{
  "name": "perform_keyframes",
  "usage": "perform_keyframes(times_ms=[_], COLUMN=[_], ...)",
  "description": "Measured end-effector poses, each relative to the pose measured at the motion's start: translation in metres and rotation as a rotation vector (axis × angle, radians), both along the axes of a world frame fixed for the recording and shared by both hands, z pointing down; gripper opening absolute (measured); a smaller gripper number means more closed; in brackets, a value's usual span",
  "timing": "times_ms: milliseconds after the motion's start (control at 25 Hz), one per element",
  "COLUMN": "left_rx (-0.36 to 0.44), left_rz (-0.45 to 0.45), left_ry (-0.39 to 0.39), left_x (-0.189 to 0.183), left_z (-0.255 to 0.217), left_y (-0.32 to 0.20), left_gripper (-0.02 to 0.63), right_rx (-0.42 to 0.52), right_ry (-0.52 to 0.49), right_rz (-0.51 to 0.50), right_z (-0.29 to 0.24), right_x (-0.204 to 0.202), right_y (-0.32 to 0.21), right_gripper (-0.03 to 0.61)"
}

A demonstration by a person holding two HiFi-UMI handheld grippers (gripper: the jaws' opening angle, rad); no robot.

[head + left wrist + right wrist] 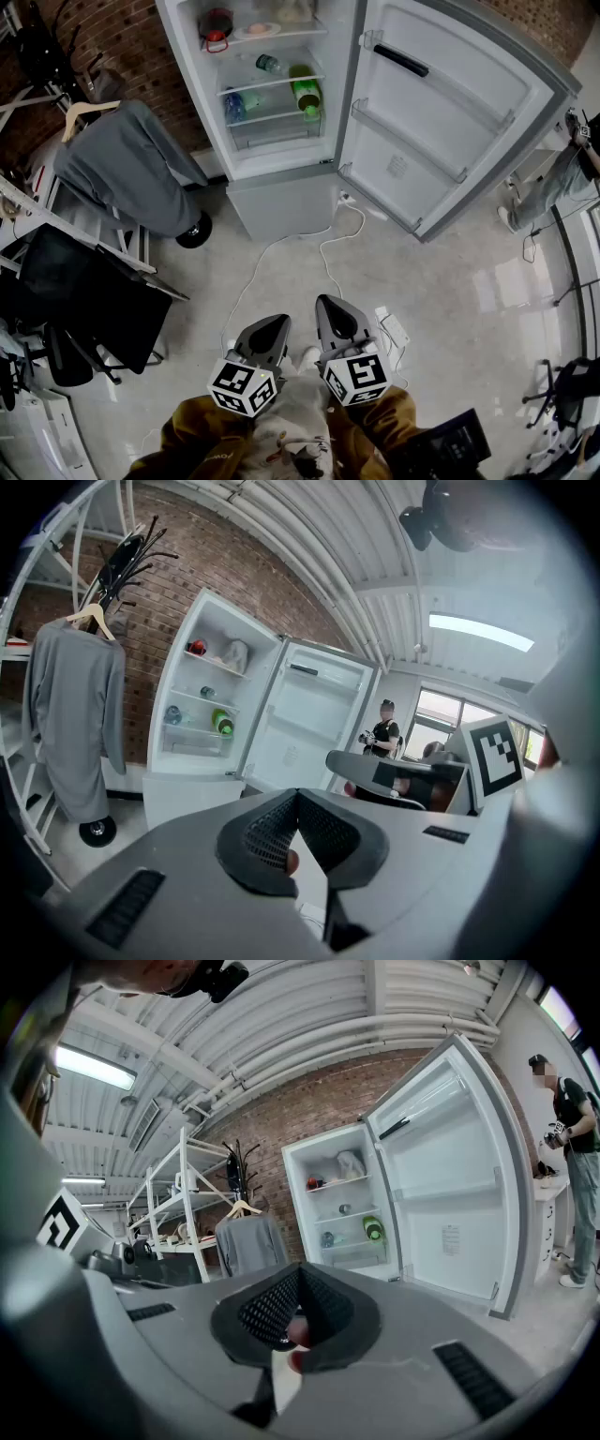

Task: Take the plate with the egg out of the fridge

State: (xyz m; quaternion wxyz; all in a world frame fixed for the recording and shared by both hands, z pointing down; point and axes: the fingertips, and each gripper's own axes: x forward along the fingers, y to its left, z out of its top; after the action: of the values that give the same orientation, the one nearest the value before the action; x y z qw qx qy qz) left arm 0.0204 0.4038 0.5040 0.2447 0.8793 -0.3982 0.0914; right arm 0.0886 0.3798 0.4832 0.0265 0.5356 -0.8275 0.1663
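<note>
Left gripper, right gripper — jaws together.

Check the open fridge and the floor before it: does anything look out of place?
White cables trail loose over the floor from the fridge base toward the person's feet, a possible trip hazard. Inside, a green bottle seems to lie on its side.

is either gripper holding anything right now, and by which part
Nothing is held. The left gripper and the right gripper both have their jaws closed together, empty. The plate with the egg sits on the top shelf of the fridge.
</note>
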Motion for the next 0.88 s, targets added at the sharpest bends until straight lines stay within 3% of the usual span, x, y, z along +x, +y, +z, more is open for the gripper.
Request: perform_keyframes(times_ms=[400,880], left_rx=[0.028,-0.098], left_rz=[-0.024,-0.069], left_ry=[0.040,0.063], left_x=[0.011,0.006], left_z=[-0.004,0.029], left_y=[-0.027,-0.014], left_gripper=[0.009,0.009], right_rx=[0.056,-0.002], right_ry=[-0.004,-0.039], right_rz=[-0.019,0.006], right_z=[-0.008,0.022], right_x=[0.006,0.019], right_y=[-0.021,-0.010], right_gripper=[-0.003,-0.003])
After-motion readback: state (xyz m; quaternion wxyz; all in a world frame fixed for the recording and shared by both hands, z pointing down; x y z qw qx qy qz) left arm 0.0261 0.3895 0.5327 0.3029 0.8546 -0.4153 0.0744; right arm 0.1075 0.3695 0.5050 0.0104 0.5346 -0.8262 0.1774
